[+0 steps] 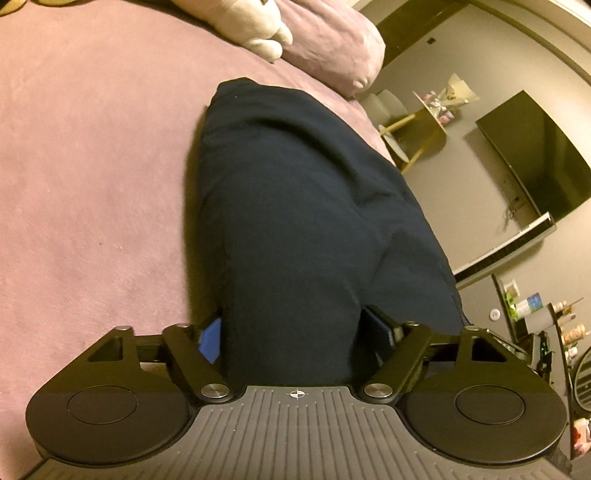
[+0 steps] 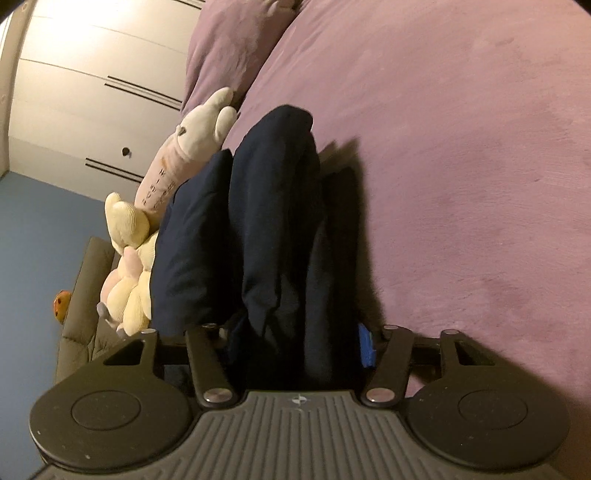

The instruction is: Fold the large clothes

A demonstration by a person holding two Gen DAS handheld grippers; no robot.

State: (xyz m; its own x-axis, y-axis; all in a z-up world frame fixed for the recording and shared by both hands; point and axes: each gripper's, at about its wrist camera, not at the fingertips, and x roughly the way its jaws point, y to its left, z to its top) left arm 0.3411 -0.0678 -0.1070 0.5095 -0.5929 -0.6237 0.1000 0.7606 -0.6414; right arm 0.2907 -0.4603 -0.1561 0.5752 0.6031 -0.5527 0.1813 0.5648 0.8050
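Note:
A large dark navy garment [image 1: 295, 206] hangs from my left gripper [image 1: 291, 339], which is shut on a thick bunch of its cloth; the blue pads [image 1: 211, 341] show at either side. The cloth trails away toward the purple bed cover [image 1: 92, 177]. In the right wrist view the same navy garment [image 2: 273, 221] hangs in folded layers from my right gripper [image 2: 295, 343], which is shut on it above the purple bed cover [image 2: 461, 166]. The fingertips of both grippers are hidden by cloth.
Purple pillows [image 1: 332, 48] and a white plush toy [image 1: 258, 26] lie at the head of the bed. Plush toys [image 2: 147, 229] sit by the bed's edge, near a grey armchair [image 2: 85, 306] and white wardrobe doors [image 2: 92, 92]. A television [image 1: 535, 155] and a cluttered shelf [image 1: 554, 325] stand beyond the bed.

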